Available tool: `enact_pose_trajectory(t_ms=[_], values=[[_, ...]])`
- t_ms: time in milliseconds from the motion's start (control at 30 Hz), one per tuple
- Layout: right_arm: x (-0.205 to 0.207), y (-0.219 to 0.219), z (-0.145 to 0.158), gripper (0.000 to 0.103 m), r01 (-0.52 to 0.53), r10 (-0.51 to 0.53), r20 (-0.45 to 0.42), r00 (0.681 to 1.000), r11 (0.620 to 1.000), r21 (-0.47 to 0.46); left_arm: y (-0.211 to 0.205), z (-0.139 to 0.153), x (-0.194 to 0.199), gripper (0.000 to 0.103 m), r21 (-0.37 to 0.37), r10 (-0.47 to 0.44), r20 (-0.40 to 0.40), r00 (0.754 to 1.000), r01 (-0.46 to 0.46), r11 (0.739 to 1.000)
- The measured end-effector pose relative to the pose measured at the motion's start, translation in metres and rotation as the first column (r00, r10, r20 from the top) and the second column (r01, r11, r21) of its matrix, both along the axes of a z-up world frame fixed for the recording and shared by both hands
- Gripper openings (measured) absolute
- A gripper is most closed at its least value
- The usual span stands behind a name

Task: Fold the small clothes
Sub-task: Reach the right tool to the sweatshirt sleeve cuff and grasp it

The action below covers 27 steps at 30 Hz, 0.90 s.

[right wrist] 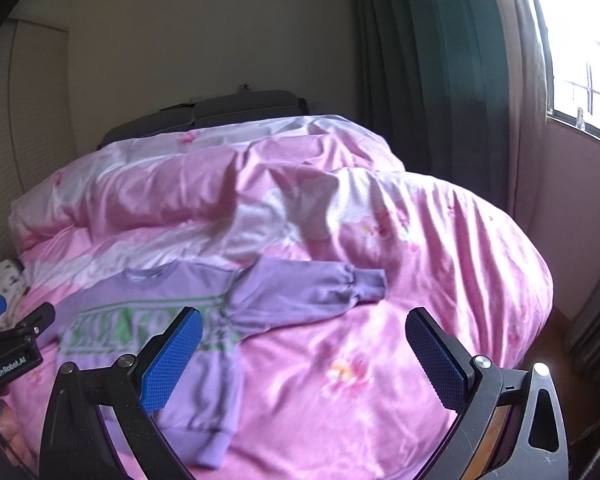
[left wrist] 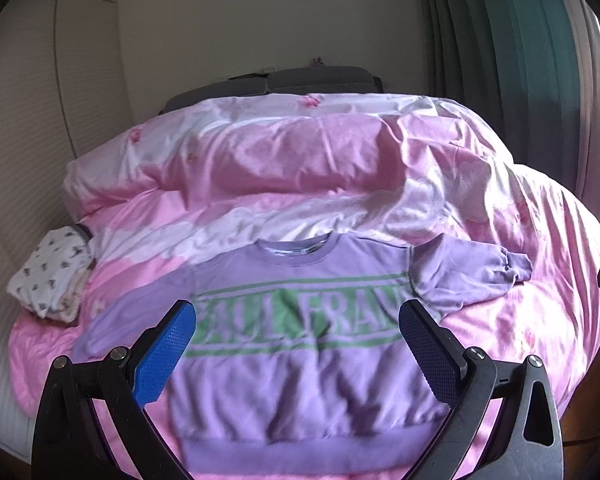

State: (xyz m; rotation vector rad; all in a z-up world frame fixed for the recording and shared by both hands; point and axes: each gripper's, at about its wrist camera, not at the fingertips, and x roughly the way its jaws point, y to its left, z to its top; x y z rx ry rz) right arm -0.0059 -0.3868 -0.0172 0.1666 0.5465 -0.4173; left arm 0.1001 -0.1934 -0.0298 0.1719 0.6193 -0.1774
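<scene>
A: Grippers?
B: Left gripper [left wrist: 298, 344] & right gripper [right wrist: 304, 354] both wide apart, nothing held.
A: Top?
B: Purple sweatshirt [left wrist: 300, 360] flat, front up, on pink duvet [left wrist: 540, 320]; folded printed garment [left wrist: 50, 280] beyond, at left.

A home bedroom. A bed [right wrist: 440, 264] covered by a rumpled pink duvet [left wrist: 300, 160] fills the room, with a dark headboard [right wrist: 220, 114] behind it. Green curtains [right wrist: 432, 80] and a window [right wrist: 580, 60] stand to the bed's right.

"GenRobot.AI" — left gripper [right wrist: 4, 336] body
</scene>
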Motion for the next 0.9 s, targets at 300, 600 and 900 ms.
enact_pose_trajectory(t_ms=[300, 600, 900], values=[[0.049, -0.063, -0.029, 0.103, 0.052, -0.052, 0.015, 0.999, 0.999, 0.004, -0.073, -0.029, 0.049, 0.103, -0.038, -0.026, -0.001, 1.0, 0.026, 0.999], [0.08, -0.135, -0.081, 0.09, 0.117, -0.117, -0.008, 0.993, 0.993, 0.024, -0.139, -0.067, 0.09, 0.103, -0.056, -0.023, 0.009, 1.0, 0.023, 0.998], [0.116, -0.202, -0.143, 0.065, 0.086, -0.076, -0.061, 0.995, 0.978, 0.19, -0.185, -0.106, 0.111, 0.103, -0.025, -0.039, -0.033, 0.999, 0.038, 0.999]])
